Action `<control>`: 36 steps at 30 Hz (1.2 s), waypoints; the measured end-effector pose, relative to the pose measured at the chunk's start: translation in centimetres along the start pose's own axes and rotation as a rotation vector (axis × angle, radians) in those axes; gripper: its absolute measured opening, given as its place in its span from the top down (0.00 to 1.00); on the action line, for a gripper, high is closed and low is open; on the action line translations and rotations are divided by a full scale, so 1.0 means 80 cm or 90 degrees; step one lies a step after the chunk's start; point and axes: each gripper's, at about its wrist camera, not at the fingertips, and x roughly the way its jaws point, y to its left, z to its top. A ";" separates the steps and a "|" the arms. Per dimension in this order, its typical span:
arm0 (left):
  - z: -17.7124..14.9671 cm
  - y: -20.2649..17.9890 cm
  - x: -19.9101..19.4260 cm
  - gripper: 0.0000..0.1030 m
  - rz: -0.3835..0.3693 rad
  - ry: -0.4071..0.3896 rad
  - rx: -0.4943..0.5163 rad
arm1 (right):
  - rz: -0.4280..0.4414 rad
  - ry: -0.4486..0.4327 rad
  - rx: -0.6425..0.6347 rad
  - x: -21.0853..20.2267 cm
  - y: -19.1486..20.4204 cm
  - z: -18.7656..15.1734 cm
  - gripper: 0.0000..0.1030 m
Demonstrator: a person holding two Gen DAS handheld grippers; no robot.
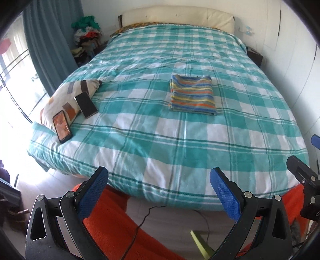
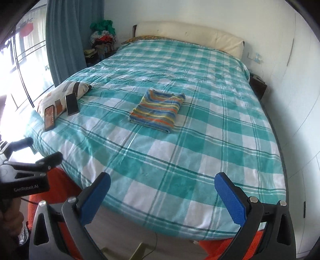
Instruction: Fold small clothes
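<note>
**A:** What do we see first, right up close?

**B:** We see our left gripper (image 1: 159, 178). Its two blue pads (image 1: 94, 197) are far apart, and nothing is between them. Our right gripper (image 2: 162, 183) is the same: two blue pads (image 2: 232, 199) wide apart, holding nothing.

**A:** Are they over the bed?

**B:** Both hang at the near edge of the bed (image 1: 180, 156), pointing down at it. Neither one touches the cover.

**A:** What is under them?

**B:** We see something orange (image 1: 112, 220) below, and one thin black cable (image 1: 140, 222) lying across it.

**A:** And where are the clothes?

**B:** We count one folded striped top (image 1: 192, 95). It lies flat in the middle of the bed, well away from both grippers. Its stripes are blue, orange, yellow and green.

**A:** What else is on the bed?

**B:** One patterned pillow (image 1: 66, 98) on the left side, and two phones leaning on it. One phone (image 1: 62, 126) has its screen lit. The other phone (image 1: 86, 105) is dark.

**A:** And farther back?

**B:** One cream headboard (image 1: 180, 17), one blue curtain (image 1: 50, 40), and one pile of clothes (image 1: 87, 34) in the corner beside the bed.
</note>
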 end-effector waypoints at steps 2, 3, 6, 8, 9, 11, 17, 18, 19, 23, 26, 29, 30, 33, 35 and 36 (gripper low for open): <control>-0.003 -0.002 -0.007 0.01 -0.002 -0.004 -0.004 | -0.003 -0.006 0.005 -0.006 -0.003 0.001 0.01; -0.003 -0.001 -0.009 0.01 0.002 -0.006 -0.007 | -0.002 -0.008 0.012 -0.008 -0.005 0.001 0.01; -0.005 -0.002 -0.018 0.01 0.003 -0.022 -0.015 | -0.003 -0.013 0.014 -0.015 -0.004 -0.001 0.01; -0.005 -0.006 -0.024 0.01 0.002 -0.034 -0.010 | -0.006 -0.009 0.011 -0.012 -0.001 -0.001 0.01; -0.005 -0.009 -0.026 0.01 0.005 -0.040 -0.006 | -0.008 -0.007 0.012 -0.009 0.000 -0.001 0.01; -0.005 -0.013 -0.029 0.01 0.006 -0.045 0.001 | -0.014 -0.001 0.010 -0.005 0.002 -0.001 0.01; -0.006 -0.017 -0.030 0.01 0.005 -0.047 0.003 | -0.023 -0.013 0.006 -0.010 0.006 0.000 0.01; -0.006 -0.017 -0.030 0.01 0.004 -0.047 0.002 | -0.024 -0.016 0.007 -0.011 0.006 0.000 0.01; -0.006 -0.015 -0.030 0.01 0.004 -0.047 0.003 | -0.027 -0.018 0.006 -0.012 0.007 0.000 0.01; -0.006 -0.014 -0.033 0.01 0.010 -0.055 -0.005 | -0.030 -0.023 0.006 -0.016 0.008 0.001 0.01; -0.005 -0.012 -0.035 0.01 0.009 -0.057 -0.006 | -0.030 -0.032 0.012 -0.021 0.007 0.003 0.01; -0.005 -0.014 -0.036 0.01 0.000 -0.056 -0.003 | -0.031 -0.038 0.015 -0.025 0.005 0.003 0.01; -0.004 -0.014 -0.036 0.01 -0.005 -0.055 -0.004 | -0.030 -0.037 0.016 -0.025 0.005 0.003 0.01; -0.002 -0.011 -0.038 0.01 -0.017 -0.060 -0.015 | -0.030 -0.038 0.016 -0.026 0.003 0.003 0.01; -0.002 -0.011 -0.039 0.01 -0.006 -0.066 -0.014 | -0.033 -0.040 0.017 -0.028 0.003 0.004 0.01; -0.001 -0.012 -0.038 0.01 -0.002 -0.067 -0.011 | -0.034 -0.041 0.018 -0.029 0.002 0.004 0.01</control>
